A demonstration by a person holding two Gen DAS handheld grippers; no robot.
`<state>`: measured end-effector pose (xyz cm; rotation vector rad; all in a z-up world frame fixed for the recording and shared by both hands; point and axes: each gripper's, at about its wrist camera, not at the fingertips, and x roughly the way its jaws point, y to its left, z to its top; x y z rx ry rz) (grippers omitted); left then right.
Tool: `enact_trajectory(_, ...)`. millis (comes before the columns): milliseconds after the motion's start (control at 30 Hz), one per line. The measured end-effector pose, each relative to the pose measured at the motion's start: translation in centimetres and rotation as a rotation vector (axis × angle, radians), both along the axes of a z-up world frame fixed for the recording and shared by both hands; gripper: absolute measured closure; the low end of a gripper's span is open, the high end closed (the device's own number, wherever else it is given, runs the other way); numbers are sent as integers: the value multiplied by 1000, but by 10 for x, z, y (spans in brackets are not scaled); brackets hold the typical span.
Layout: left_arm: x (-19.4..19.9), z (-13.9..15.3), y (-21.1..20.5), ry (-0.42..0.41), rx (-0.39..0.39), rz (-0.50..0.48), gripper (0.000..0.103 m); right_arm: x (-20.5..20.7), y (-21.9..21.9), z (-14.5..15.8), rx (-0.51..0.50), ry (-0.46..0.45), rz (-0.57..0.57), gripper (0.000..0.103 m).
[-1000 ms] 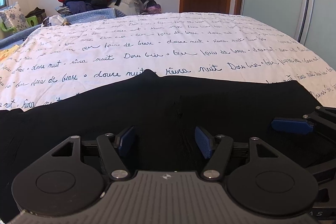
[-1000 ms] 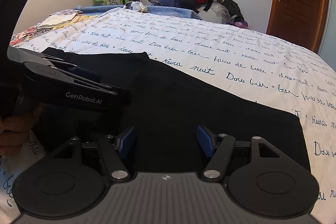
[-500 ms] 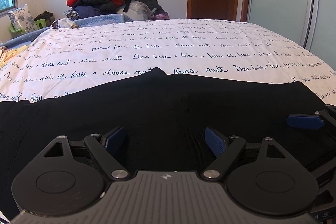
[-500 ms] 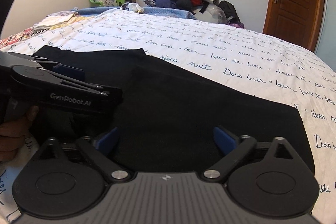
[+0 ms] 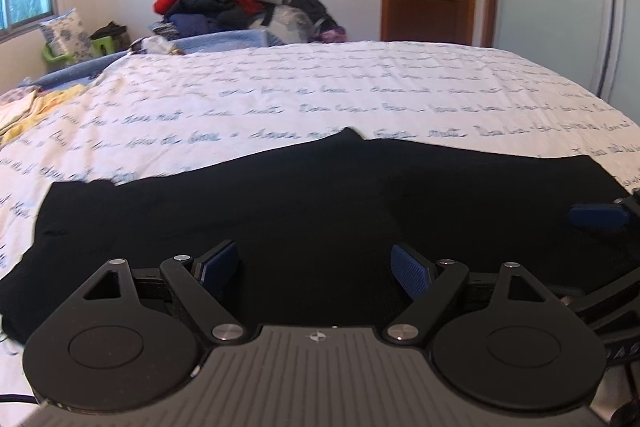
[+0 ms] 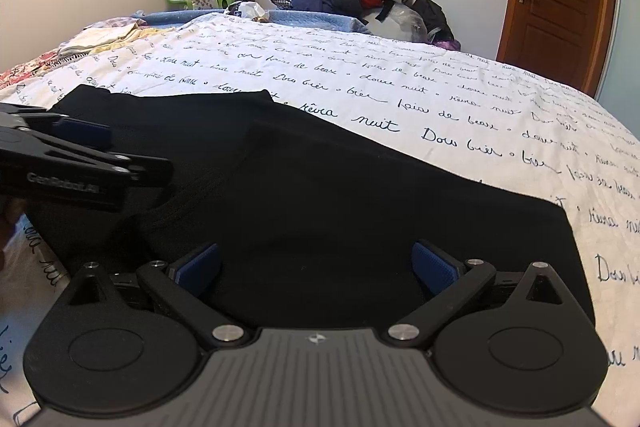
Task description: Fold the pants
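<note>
both grippers just let go, left gripper (image 5: 314, 267) and right gripper (image 6: 316, 265) gaping over the black pants (image 6: 320, 195); next fold needs the 3 o'clock end grabbed

Black gripper (image 6: 316, 265) frame — blue ribbed pads (image 6: 434, 267), silver screws, white lettering.
</note>
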<state>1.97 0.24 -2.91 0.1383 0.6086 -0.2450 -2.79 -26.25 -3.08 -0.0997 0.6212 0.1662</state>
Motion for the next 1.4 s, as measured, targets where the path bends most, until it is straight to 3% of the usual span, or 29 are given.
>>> enact_trajectory(133, -7, -1, 8, 2, 44, 1, 19, -2, 8, 9, -25, -31, 21, 1)
enact_trajectory(300, -12, 6, 25, 12, 24, 43, 20, -3, 36, 31, -64, -97, 135, 1)
enact_trajectory(467, -11, 17, 60, 17, 4, 171, 21, -2, 77, 43, -169, -146, 252, 1)
enact_trajectory(700, -10, 35, 131, 50, -80, 404, 22, 5, 128, 54, -229, -190, 430, 11)
enact_trajectory(1033, -9, 35, 183, 115, -158, 532, 27, -5, 203, 39, -286, -202, 624, 15)
enact_trajectory(1167, -5, 30, 196, 164, -240, 542, 32, -10, 220, 32, -318, -212, 669, 21)
enact_trajectory(1333, -5, 31, 217, 207, -403, 576, 41, -12, 240, 24, -375, -236, 700, 31)
enact_trajectory(1400, -6, 30, 225, 227, -472, 584, 47, -12, 246, 19, -387, -242, 714, 42)
